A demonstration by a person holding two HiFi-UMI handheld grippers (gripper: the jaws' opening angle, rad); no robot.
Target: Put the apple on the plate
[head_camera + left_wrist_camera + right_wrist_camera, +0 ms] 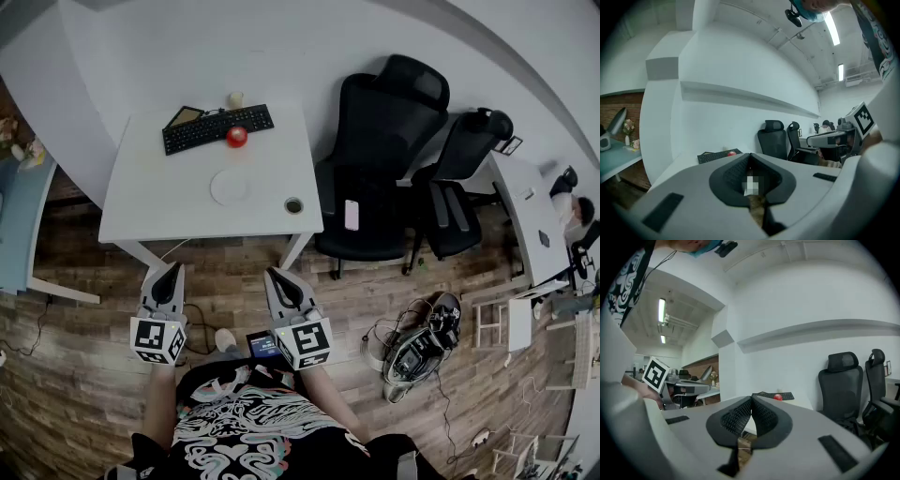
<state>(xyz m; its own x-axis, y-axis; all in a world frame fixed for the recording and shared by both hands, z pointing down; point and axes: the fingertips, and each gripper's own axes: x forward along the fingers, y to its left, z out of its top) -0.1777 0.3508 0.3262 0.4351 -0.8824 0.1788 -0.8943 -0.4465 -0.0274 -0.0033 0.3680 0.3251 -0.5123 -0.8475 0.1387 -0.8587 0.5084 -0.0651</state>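
the apple (236, 137) is small, round and red, with a pale glint on top. it sits at the far side of the white counter (141, 202), right at the front edge of the black keyboard (217, 128). it is too small and round to tell any long axis or which way it points. the white plate (232, 187) lies nearer, apart from it. the left tongs (172, 270) and right tongs (275, 275) are both pressed together on nothing, over the wood floor (94, 309) short of the counter.
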